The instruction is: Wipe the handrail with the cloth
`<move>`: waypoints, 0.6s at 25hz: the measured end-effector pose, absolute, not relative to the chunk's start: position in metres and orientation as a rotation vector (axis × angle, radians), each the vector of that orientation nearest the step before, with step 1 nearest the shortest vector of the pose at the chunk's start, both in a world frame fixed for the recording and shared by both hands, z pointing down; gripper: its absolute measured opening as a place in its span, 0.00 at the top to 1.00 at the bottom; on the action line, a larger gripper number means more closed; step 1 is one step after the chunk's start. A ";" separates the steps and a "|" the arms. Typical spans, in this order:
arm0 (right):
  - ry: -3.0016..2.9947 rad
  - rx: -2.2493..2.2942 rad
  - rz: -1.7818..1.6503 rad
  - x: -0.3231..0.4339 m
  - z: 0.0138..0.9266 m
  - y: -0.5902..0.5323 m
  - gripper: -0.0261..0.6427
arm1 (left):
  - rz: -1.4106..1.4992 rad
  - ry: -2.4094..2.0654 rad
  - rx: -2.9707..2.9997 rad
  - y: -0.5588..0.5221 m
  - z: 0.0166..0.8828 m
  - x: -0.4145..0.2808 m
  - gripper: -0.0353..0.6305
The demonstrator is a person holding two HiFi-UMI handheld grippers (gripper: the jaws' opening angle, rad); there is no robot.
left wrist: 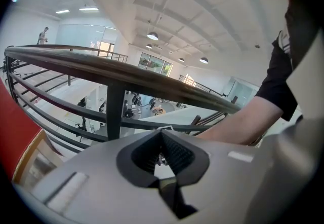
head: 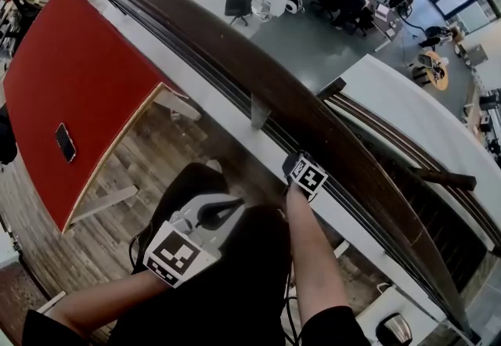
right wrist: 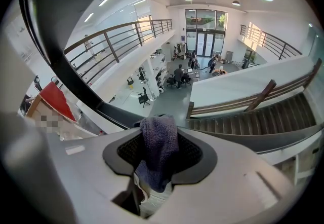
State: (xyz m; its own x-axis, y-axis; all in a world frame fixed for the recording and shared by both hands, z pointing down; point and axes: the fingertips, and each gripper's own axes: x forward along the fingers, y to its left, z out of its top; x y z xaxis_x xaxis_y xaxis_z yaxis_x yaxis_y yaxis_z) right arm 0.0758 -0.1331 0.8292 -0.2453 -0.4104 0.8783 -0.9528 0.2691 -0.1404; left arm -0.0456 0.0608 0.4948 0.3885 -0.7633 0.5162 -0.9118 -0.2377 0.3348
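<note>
Open atrium drops beyond the dark handrail [head: 274, 86]. By its near edge the right gripper [right wrist: 159, 153] clamps a blue-grey cloth [right wrist: 158, 137]. The left gripper [left wrist: 162, 154] is closed and empty, held back.

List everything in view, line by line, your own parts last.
handrail: one, dark brown, running diagonally across the head view
cloth: one, purple-blue, clamped in the right gripper's jaws
table: one, red top, left of the handrail
phone: one, black, lying on the table
office chair: one, black, on the floor below
people: several, dark clothes, at desks below
staircase: one, dark steps, beyond the handrail
left gripper: one, grey, jaws together, empty
right gripper: one, grey, at the handrail
forearms: two, bare, black sleeves
</note>
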 end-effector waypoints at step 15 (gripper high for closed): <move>-1.760 1.279 0.963 0.117 0.828 -0.130 0.74 | 0.331 -1.364 1.993 0.080 0.485 -0.016 0.95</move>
